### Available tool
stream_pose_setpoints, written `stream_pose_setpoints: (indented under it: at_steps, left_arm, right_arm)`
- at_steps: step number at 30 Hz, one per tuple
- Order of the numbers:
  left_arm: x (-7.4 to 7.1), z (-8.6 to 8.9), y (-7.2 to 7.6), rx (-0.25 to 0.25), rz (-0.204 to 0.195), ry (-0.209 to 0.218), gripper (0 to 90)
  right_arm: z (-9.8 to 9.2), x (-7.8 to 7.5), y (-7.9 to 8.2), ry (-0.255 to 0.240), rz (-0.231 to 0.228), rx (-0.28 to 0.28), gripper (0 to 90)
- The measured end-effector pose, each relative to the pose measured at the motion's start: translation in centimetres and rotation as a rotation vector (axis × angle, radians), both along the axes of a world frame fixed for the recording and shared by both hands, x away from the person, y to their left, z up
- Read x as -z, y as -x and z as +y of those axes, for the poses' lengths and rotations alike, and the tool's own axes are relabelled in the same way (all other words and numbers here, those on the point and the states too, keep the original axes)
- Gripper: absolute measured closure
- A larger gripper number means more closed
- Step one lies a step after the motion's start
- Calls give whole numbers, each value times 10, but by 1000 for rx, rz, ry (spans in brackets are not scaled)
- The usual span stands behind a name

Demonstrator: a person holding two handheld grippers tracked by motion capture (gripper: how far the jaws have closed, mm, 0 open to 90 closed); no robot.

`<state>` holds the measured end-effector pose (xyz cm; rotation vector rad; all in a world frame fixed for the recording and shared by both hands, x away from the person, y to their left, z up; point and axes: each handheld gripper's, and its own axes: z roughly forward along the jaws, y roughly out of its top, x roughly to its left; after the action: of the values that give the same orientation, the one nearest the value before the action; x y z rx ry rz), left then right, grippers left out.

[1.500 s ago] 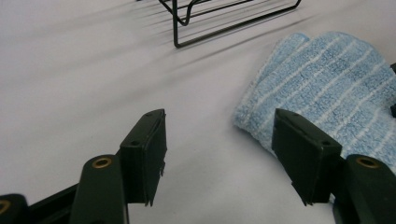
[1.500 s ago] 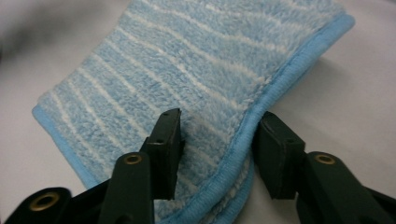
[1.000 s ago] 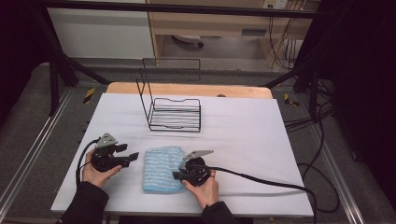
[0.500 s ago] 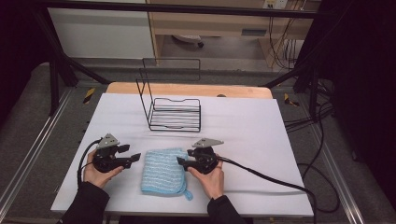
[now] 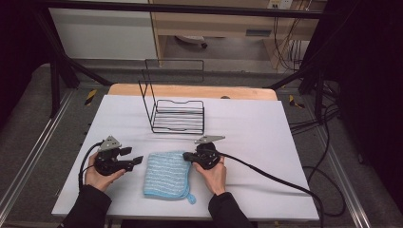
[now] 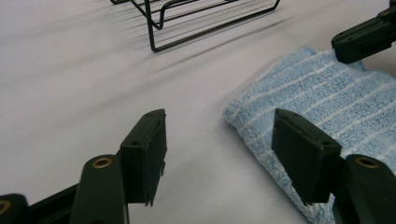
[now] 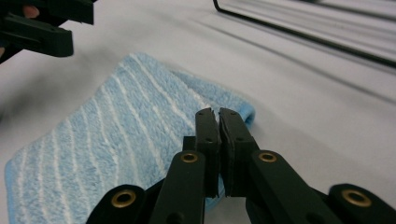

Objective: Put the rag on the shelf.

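I am looking down on the table [image 5: 285, 142], where the rack [image 5: 177, 115] is standing toward the far side and the towel [image 5: 166, 175] is lying folded at the near edge between both grippers. My left gripper [image 6: 219, 140] is resting open just beside the towel's edge, holding nothing. My right gripper [image 7: 218, 116] has just been closing; its jaws are meeting over the towel's corner, and I cannot tell whether cloth is caught.

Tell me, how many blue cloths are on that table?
1. A single folded blue striped cloth lies near the front edge of the white table, between the two hand-held tools, in front of the black wire rack. Nothing suggests another is hidden.
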<state>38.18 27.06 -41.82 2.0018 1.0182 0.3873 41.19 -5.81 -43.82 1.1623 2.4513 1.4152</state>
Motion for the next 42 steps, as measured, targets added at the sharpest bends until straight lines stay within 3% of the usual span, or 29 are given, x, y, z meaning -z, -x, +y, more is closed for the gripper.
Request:
stream_pose_setpoints:
  at_steps: [5,6,10,11,14,17,18,19,21,24,28,33,38,42]
  left_arm:
    - [0,0,0,0,1,0,357]
    - [0,0,0,0,-1,-1,357]
    - [0,1,0,1,0,2,357]
    - [1,1,0,2,1,2,355]
    - [1,0,0,4,8,2,354]
    - [2,-1,-1,4,13,12,345]
    - [1,-2,-1,5,18,20,338]
    - [1,-3,-1,5,23,32,338]
    - [2,-7,-3,0,37,45,332]
    - [2,-15,-8,-20,61,41,330]
    - [6,-28,-16,-53,96,24,360]
    - [15,-36,-25,-85,143,-6,437]
    - [21,-40,-28,-85,174,-20,528]
    - [24,-42,-27,-79,189,-15,591]
  right_arm:
    - [11,-9,-4,9,-69,-33,884]
    - [18,-7,-10,32,-77,-35,883]
    - [22,3,-20,61,-74,-18,876]
    - [22,9,-25,89,-74,-14,865]
    - [23,12,-24,94,-85,-14,836]
    - [21,5,-22,77,-108,-17,715]
    - [19,-1,-21,62,-108,-21,621]
    - [19,-1,-21,62,-108,-21,621]
    - [16,-10,-19,58,-131,-22,527]
    - [10,-22,-19,69,-144,-30,383]
    - [2,-30,-18,60,-144,-34,270]
    - [-6,-28,-18,29,-118,-20,190]
    - [-8,-21,-18,61,-106,-25,148]
    - [-9,-18,-19,58,-96,-20,136]
